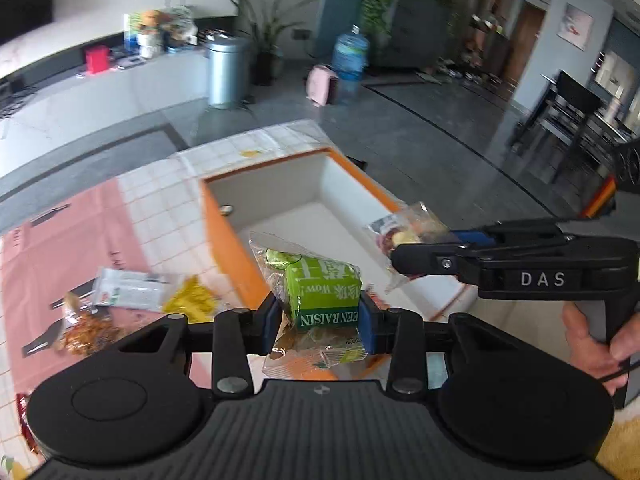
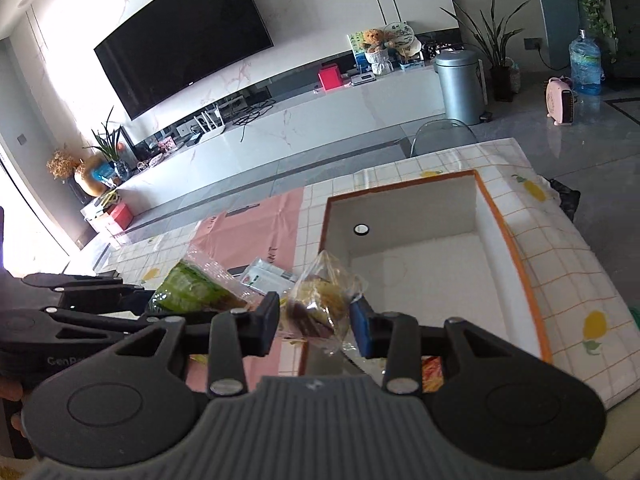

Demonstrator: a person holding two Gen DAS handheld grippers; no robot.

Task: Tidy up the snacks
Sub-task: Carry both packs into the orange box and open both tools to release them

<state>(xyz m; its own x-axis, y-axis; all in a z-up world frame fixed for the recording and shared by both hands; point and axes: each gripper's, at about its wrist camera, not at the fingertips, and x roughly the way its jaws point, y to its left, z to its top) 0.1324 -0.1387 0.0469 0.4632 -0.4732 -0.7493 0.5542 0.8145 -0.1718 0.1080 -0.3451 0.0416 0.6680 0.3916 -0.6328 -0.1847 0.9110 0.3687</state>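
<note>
Claw on the left [image 1: 320,316] is clenched on a green raisin packet [image 1: 326,286], its blue pads pressing both flat sides of the blocky green pack inside crinkled clear wrap. The packet hangs just over the near orange rim of the storage box [image 1: 224,232], a square-cornered bin with smooth white inner walls, an orange outer skin and a small round metal stud on its far wall.

Right claw [image 2: 314,326] grips a clear snack bag [image 2: 320,300], a puckered transparent pouch holding yellowish and dark red pieces, held near the box's front left corner. In the left wrist view that bag [image 1: 404,236] sits above the box's right edge, well apart from the raisin packet.

On the bench [image 1: 160,208], covered in a white grid-patterned cloth with a pink panel and yellow fruit prints, lie more snacks: a flat white sachet [image 1: 128,290], a crumpled yellow wrapper [image 1: 192,300] touching it, and a clear bag of brown twisted bits [image 1: 86,328] just beside them.

Beyond stand a ribbed metal bin [image 2: 458,86] and a glossy black television [image 2: 180,36].
</note>
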